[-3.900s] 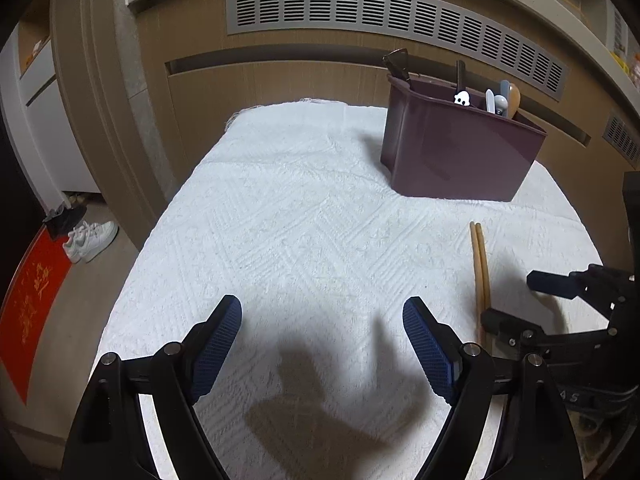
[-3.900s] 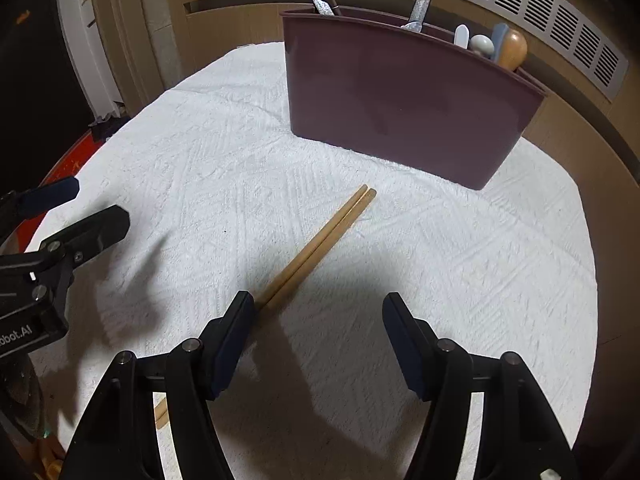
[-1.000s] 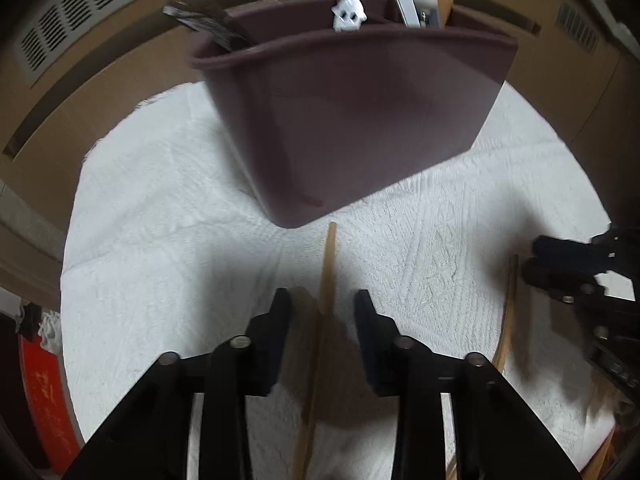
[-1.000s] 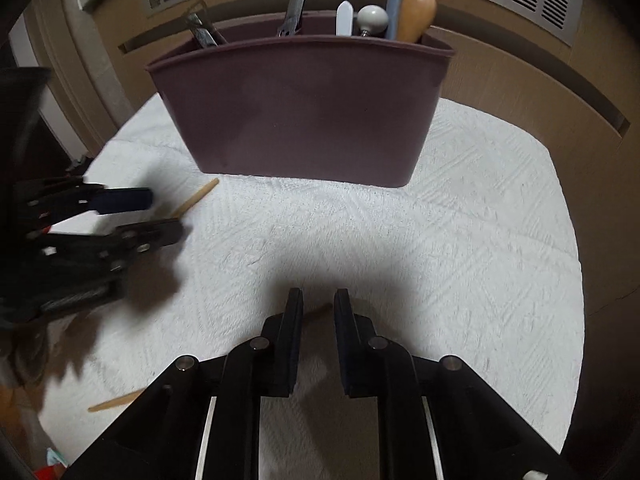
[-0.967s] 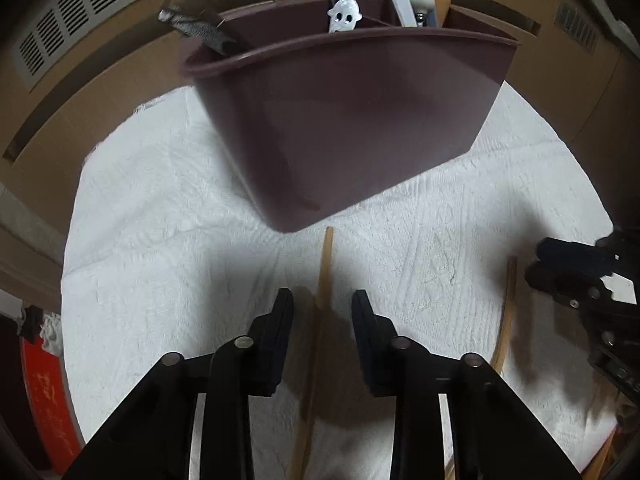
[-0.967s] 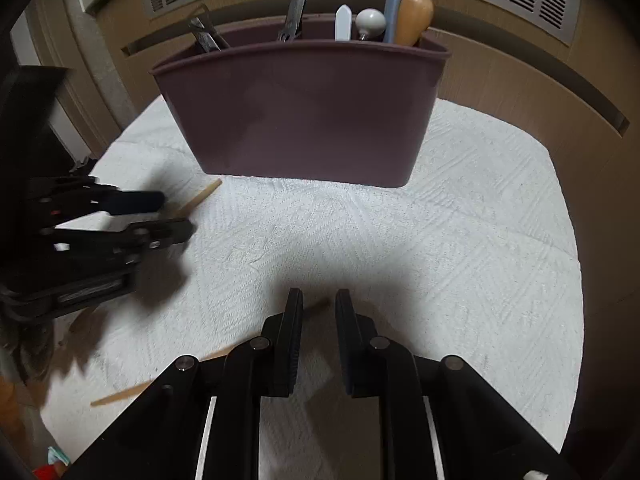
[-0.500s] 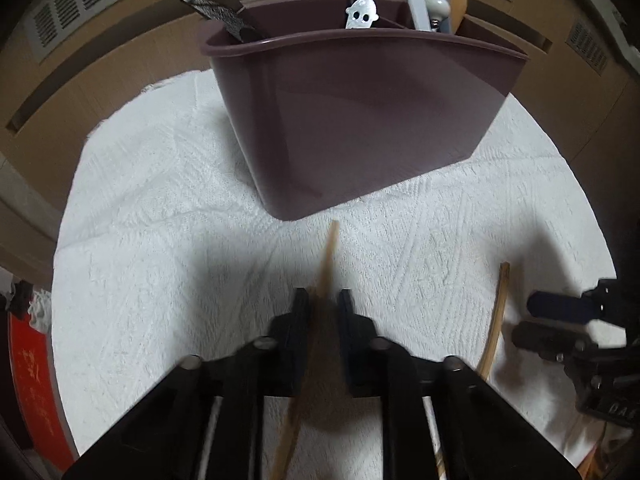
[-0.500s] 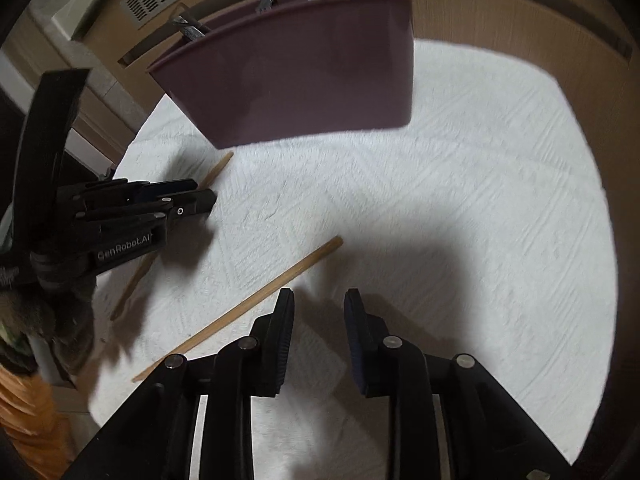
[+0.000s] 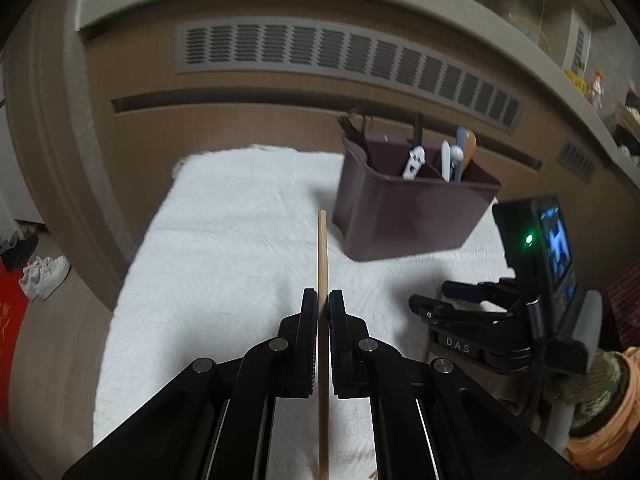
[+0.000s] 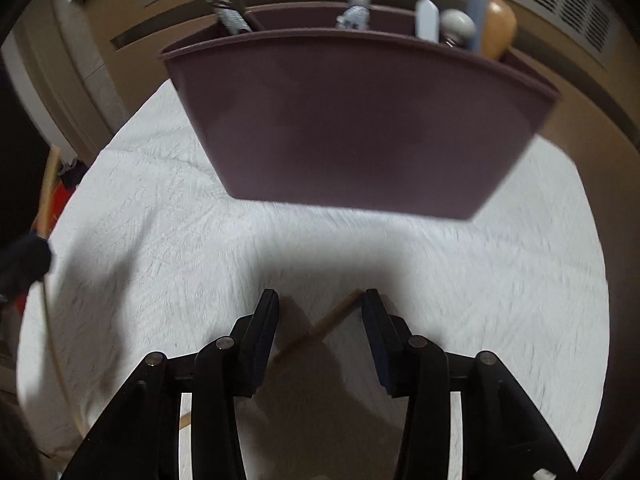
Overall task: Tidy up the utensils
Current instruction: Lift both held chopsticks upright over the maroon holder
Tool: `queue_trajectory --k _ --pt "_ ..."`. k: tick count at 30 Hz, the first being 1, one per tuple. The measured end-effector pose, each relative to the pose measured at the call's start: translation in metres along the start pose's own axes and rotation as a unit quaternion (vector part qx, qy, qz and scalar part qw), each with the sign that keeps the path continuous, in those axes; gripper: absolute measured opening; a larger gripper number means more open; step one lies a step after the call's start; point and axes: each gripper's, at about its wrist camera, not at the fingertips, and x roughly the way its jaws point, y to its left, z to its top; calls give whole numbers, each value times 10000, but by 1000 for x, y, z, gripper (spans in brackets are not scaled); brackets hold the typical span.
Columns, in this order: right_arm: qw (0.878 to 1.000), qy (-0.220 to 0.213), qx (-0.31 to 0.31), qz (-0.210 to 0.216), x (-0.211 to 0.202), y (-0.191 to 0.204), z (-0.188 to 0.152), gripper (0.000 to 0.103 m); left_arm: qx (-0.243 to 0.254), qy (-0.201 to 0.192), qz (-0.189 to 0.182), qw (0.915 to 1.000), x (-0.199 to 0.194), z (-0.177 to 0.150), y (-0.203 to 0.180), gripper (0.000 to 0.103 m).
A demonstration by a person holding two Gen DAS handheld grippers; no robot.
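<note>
My left gripper [image 9: 323, 304] is shut on a wooden chopstick [image 9: 322, 248], lifted off the white cloth [image 9: 224, 248] and pointing toward the maroon utensil caddy [image 9: 404, 216]. The caddy holds several utensils upright. My right gripper [image 10: 320, 312] is low over the cloth with its jaws opening. The second chopstick [image 10: 324, 326] lies slantwise on the cloth between its fingers, and the pads are not pressing on it. In the right wrist view the caddy [image 10: 360, 120] stands close ahead. The right gripper [image 9: 452, 300] also shows in the left wrist view, right of the lifted chopstick.
A wooden cabinet front with a grey vent grille [image 9: 344, 64] runs behind the table. White shoes [image 9: 44, 276] sit on the floor at the left. The left gripper's blurred finger [image 10: 24, 260] with its chopstick shows at the left edge of the right wrist view.
My left gripper has shut on one chopstick and lifted it up and back from the caddy. My right gripper moved over the other chopstick and spread its jaws around it.
</note>
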Motion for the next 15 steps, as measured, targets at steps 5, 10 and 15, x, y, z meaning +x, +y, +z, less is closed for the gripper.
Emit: queue_trajectory --k 5,10,15 --pt "9998 -153 -71 -113 8 9 12 39 -259 -384 -97 9989 -16 5 15 6" --pt "9984 -248 -450 214 -2 25 14 7 -332 -524 -54 9981 -34 2 20 6" --pt "9938 -563 -742 608 -45 32 5 6 -318 -565 -51 9979 -43 -5 16 6"
